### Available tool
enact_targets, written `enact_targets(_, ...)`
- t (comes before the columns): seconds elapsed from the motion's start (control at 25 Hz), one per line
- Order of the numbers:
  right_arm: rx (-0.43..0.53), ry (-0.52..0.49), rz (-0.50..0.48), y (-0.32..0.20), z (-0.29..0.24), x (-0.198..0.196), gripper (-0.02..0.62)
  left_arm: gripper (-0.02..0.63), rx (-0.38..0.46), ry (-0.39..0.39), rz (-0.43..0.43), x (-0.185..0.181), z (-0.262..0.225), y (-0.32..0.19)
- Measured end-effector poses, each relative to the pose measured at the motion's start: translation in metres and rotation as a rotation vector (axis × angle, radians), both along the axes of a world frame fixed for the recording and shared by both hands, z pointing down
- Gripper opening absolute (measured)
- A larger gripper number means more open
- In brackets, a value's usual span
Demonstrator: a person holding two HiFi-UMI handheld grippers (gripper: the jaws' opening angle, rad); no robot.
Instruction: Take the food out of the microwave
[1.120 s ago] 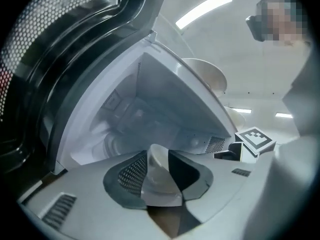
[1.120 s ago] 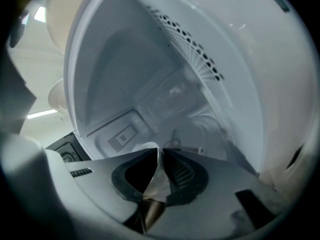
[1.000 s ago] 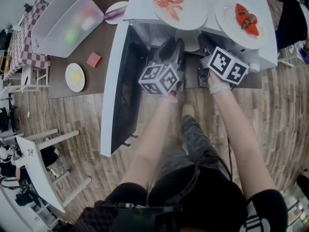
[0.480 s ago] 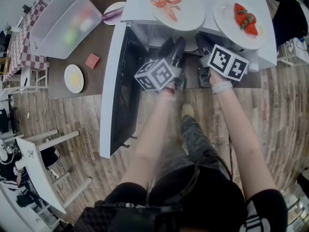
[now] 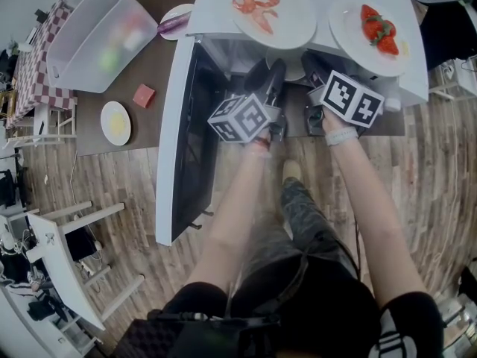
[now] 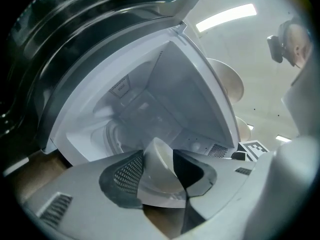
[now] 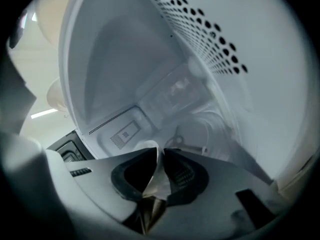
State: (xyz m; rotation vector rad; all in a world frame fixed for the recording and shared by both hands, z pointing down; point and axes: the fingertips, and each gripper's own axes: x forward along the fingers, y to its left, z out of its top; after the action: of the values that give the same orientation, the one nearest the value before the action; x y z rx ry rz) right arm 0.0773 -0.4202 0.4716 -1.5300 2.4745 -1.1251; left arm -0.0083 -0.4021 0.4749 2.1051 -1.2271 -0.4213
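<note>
1. The microwave [image 5: 216, 6] is at the top centre of the head view. Its door [image 5: 186, 140] is swung fully open toward the left of the frame.
2. Two dishes are set on the microwave's top. A plate of red strips [image 5: 299, 30] is at the top centre and a plate of red pieces [image 5: 352, 49] at the upper right. Both are judged to be food already taken out.
3. A third white plate [image 6: 160, 176] is held at the mouth of the cavity, between the two grippers and not yet clear of the opening. It is judged to be the item in hand.
4. The right gripper [image 7: 161, 156] is clamped on the thin rim of this plate. Its jaws have just been closing with the rim between them.
5. The left gripper [image 6: 159, 154] is held with its jaws wide apart around the plate's other rim. They have just been closing a little, but no press of the pads on the rim is seen.
6. Judged outstanding: the left hold must be secured, and the plate drawn out and set down.
7. Not established:
   - What lies on the third plate cannot be made out. In the head view the plate is largely covered by the grippers, and only its rim is shown in the gripper views.
   - The cavity floor is seen only in part, so whether anything else remains inside cannot be told.
</note>
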Motion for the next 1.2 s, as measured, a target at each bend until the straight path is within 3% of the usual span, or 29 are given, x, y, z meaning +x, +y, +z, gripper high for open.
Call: enact_targets(1.2, 0.054, -0.053, -0.001, 0.031, -0.027, -0.007, 0.050, 0.170, -0.007, -0.001, -0.019, -0.008, -0.022, 0.034)
